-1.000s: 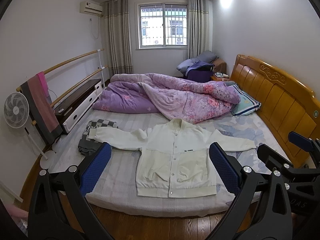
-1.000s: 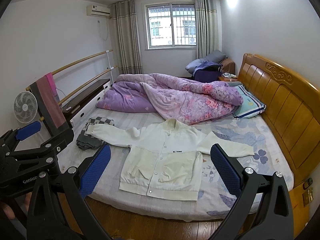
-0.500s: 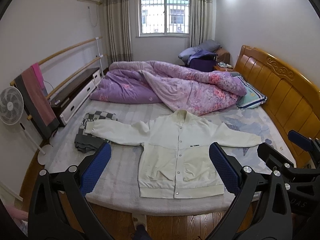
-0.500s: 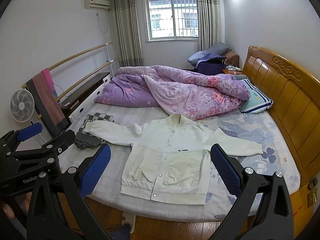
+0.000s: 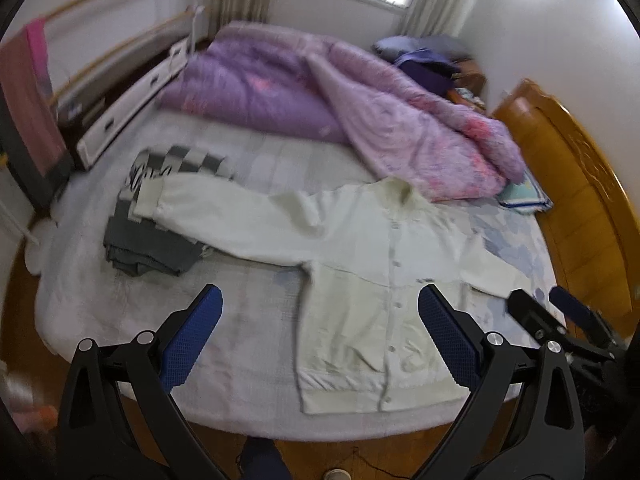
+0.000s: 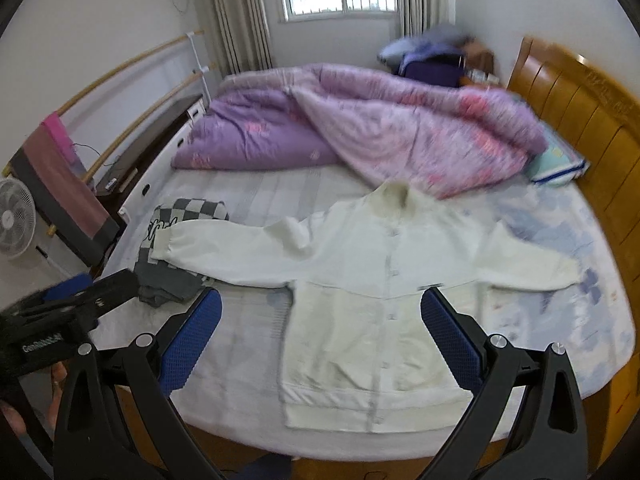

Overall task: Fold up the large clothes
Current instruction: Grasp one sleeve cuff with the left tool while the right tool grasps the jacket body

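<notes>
Your left gripper (image 5: 320, 332) and right gripper (image 6: 322, 332) both gape wide, empty — jacket (image 6: 380, 292) flat on bed (image 6: 240, 360).

Jacket (image 6: 372, 304): cream cloth, matt, smooth weave; ribbed knit at hem and cuffs; small snaps down the front, material n/a (blurred). Quilt (image 6: 400, 132): purple/pink printed cloth, soft, puffy, slight sheen. Bed sheet (image 6: 248, 344): pale matt cloth w/ faint check texture. Folded checked garment (image 6: 176, 248): grey/white knit-look cloth, matt. Headboard (image 6: 580, 120): wood, orange-brown, glossy varnish. Floor (image 5: 400, 452): wood boards, semi-gloss. Left gripper (image 5: 320, 336): black matt plastic-looking arms; blue finger pads (image 5: 192, 336) w/ fine dimpled texture; bright metal screw heads. Right gripper (image 6: 320, 340): same finish.
</notes>
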The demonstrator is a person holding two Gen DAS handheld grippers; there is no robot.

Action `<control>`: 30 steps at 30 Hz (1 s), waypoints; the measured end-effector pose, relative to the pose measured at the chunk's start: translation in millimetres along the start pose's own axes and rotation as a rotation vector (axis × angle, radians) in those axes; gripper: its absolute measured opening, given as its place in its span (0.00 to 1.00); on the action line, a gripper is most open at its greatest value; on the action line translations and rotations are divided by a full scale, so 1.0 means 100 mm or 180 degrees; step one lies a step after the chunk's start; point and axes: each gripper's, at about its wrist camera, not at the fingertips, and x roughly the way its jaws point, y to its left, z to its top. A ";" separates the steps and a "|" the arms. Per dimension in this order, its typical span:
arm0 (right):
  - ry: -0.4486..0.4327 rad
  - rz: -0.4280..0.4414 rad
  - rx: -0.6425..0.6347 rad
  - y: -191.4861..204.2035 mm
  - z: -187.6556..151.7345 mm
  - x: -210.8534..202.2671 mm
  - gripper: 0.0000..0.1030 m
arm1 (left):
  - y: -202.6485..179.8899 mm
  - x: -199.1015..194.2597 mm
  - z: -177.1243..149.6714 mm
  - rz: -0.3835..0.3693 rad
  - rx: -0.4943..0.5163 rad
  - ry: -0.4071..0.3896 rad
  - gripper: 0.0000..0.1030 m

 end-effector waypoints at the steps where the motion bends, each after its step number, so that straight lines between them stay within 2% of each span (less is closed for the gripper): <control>1: 0.0039 -0.0017 0.0034 0.08 0.05 0.18 0.93 | 0.18 0.14 0.09 0.0021 -0.0065 0.0039 0.95; 6: 0.0308 -0.0160 0.0138 0.35 0.15 1.04 0.93 | 1.32 1.00 0.48 0.0277 -0.0518 0.0192 0.95; 8: 0.0462 -0.0194 0.0237 0.40 0.16 1.36 0.93 | 1.73 1.25 0.52 0.0347 -0.0708 0.0230 0.95; 9: 0.0495 -0.0217 0.0252 0.42 0.17 1.47 0.93 | 2.00 1.45 0.55 0.0455 -0.0838 0.0303 0.95; 12: 0.0609 -0.0371 0.0227 0.48 0.13 1.85 0.93 | 2.58 1.88 0.59 0.0521 -0.1164 0.0393 0.95; 17: 0.0801 -0.0539 0.0143 0.54 0.05 2.36 0.93 | 3.32 2.51 0.54 0.0490 -0.1799 0.0532 0.95; 22: 0.0912 -0.0584 0.0066 0.57 -0.01 2.78 0.93 | 3.72 2.96 0.58 0.0521 -0.2043 0.0544 0.93; 23: 0.0937 -0.0594 0.0046 0.58 -0.02 2.86 0.93 | 3.78 3.04 0.58 0.0515 -0.2072 0.0551 0.91; 26: 0.1004 -0.0600 0.0024 0.58 -0.05 3.10 0.93 | 3.91 3.28 0.56 0.0478 -0.2131 0.0615 0.69; 28: 0.1038 -0.0599 0.0016 0.56 -0.08 3.26 0.93 | 3.96 3.41 0.52 0.0511 -0.2174 0.0686 0.64; 30: 0.1102 -0.0600 0.0012 0.52 -0.11 3.45 0.93 | 3.94 3.42 0.54 0.0566 -0.2085 0.0616 0.51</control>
